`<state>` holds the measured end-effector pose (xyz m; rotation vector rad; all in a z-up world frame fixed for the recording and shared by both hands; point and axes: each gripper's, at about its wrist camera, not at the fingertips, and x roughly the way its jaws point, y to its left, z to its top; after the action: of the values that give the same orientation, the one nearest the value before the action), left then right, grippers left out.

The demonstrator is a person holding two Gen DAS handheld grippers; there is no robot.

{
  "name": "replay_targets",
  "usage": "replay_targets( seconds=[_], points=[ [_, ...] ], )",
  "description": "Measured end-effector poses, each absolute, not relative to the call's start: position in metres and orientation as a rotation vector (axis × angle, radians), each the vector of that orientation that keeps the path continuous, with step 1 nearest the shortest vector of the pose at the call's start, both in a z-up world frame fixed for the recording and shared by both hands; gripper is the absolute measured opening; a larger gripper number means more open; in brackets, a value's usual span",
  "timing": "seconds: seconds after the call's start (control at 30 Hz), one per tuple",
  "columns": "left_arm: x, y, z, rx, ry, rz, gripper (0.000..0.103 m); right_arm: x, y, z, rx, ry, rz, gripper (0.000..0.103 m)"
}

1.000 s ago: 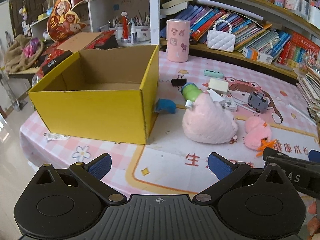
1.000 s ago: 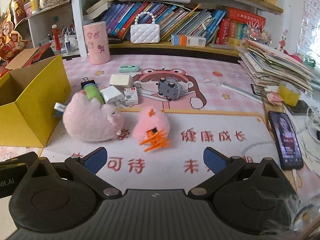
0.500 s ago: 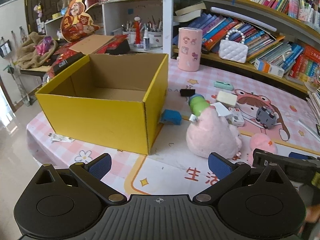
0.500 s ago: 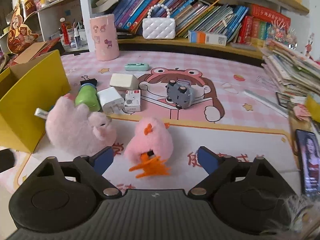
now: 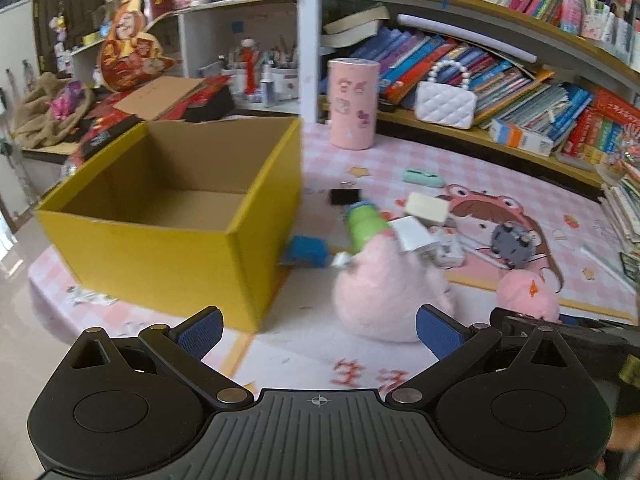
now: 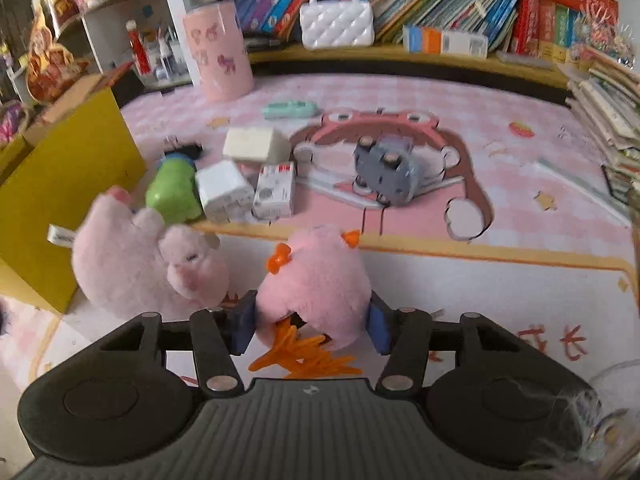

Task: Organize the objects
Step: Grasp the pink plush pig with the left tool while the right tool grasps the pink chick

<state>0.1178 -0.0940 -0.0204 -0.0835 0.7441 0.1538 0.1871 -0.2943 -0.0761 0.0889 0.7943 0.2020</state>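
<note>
A small pink chick plush with orange feet sits on the mat between the fingers of my right gripper. The jaws are closing and both blue pads touch its sides. A bigger pink plush lies just left of it. An open yellow cardboard box stands at the left, and nothing shows inside it. My left gripper hovers open in front of the box and the bigger plush, with nothing between its fingers. In the left wrist view the chick shows at the right.
Behind the plushes lie a green bottle, white boxes, a grey toy car, a mint case and a blue object by the box. A pink cylinder and bookshelves stand at the back; stacked books stand at the right.
My right gripper has moved forward and down onto the chick plush and its jaws have narrowed from wide open to touching it. The left gripper has drifted slightly and stays open.
</note>
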Motion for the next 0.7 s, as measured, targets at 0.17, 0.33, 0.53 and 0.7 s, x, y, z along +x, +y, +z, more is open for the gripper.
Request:
replay_targets(
  seconds=[0.17, 0.33, 0.53, 0.7],
  points=[
    [0.144, -0.113, -0.028, -0.109, 0.759, 0.099, 0.103, 0.167, -0.311, -0.058, 0.075, 0.770, 0.174, 0.053],
    [0.169, -0.116, -0.044, -0.198, 0.797, 0.124, 0.102, 0.150, -0.315, -0.054, 0.023, 0.756, 0.193, 0.053],
    [0.196, -0.111, -0.068, -0.312, 0.849, 0.208, 0.096, 0.146, -0.321, -0.050, -0.005, 0.732, 0.197, 0.053],
    [0.206, -0.108, -0.080, -0.385, 0.851, 0.187, 0.085, 0.143, -0.326, -0.050, -0.011, 0.736, 0.193, 0.053]
  ],
)
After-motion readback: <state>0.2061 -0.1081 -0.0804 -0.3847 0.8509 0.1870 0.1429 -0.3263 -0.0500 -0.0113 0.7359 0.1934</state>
